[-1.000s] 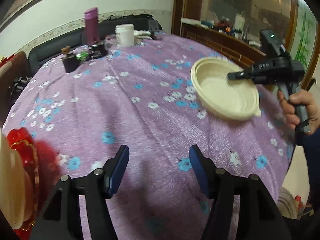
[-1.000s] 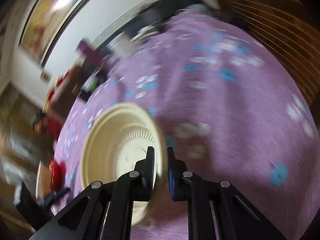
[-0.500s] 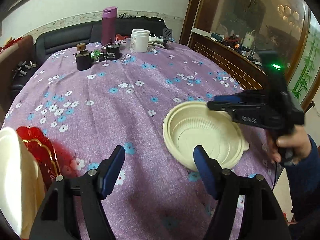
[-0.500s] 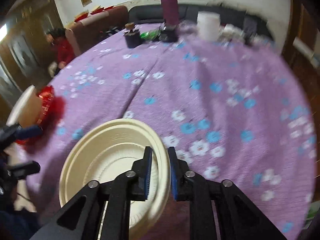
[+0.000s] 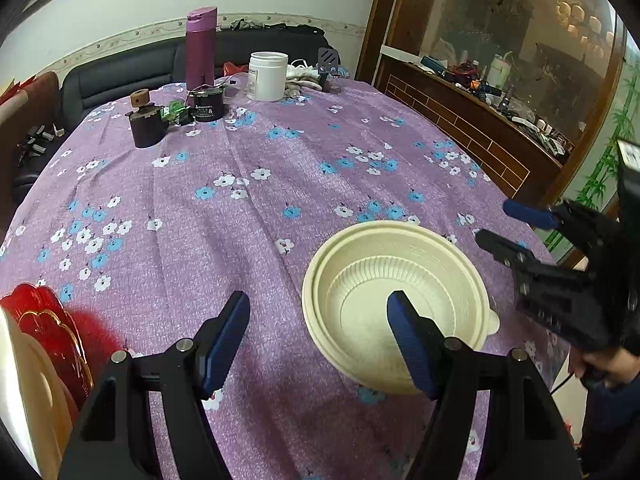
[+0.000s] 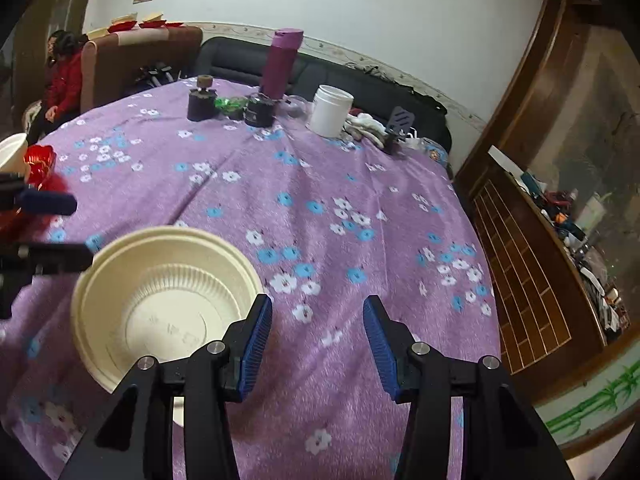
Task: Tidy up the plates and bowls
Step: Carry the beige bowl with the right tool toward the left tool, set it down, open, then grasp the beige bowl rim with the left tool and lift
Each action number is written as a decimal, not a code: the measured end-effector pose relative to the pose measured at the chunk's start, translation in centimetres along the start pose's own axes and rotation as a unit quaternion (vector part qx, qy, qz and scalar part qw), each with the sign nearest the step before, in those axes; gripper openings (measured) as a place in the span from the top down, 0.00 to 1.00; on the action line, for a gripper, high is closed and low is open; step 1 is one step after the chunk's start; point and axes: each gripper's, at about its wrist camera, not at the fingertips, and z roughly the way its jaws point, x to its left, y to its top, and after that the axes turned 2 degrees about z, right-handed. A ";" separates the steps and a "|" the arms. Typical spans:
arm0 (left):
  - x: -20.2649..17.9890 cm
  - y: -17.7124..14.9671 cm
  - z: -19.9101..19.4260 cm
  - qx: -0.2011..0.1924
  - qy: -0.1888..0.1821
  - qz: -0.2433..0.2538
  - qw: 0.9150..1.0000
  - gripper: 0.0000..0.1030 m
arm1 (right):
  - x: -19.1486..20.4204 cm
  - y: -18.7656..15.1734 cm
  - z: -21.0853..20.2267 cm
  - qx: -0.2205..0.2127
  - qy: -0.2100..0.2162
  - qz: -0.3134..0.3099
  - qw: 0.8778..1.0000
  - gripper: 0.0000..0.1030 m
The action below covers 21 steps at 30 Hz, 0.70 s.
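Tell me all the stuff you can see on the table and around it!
bowl: one, cream, near table edge, empty
red plate: one, red with gold trim, left edge, beside cream dishes
flask: one, magenta, far side, upright
jar: one, white, far side
dark pot: one, with cork-topped lid, far left
black canister: one, next to the green wrapper
tablecloth: one, purple with blue and white flowers
sofa: one, black, behind table
left hand-held gripper: open, empty
right hand-held gripper: open, beside the bowl
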 end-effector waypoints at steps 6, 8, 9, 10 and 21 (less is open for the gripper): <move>-0.1 0.1 0.8 0.007 0.010 0.005 1.000 0.32 | 0.2 -0.8 -0.4 -0.002 -0.015 0.000 1.000 0.50; 0.1 0.0 1.1 0.010 0.012 0.004 1.000 0.32 | 0.3 -0.9 -0.5 -0.002 -0.017 0.002 1.000 0.50; 0.2 0.1 1.2 0.011 0.011 0.003 1.000 0.32 | 0.3 -0.9 -0.5 -0.002 -0.016 0.003 1.000 0.49; 0.3 0.2 1.4 0.012 0.012 0.001 1.000 0.32 | 0.3 -0.9 -0.6 -0.003 -0.016 0.005 1.000 0.49; 0.8 1.1 3.5 0.031 -0.011 -0.014 0.999 0.46 | -2.0 -1.4 -1.6 -0.001 0.067 0.108 0.992 0.49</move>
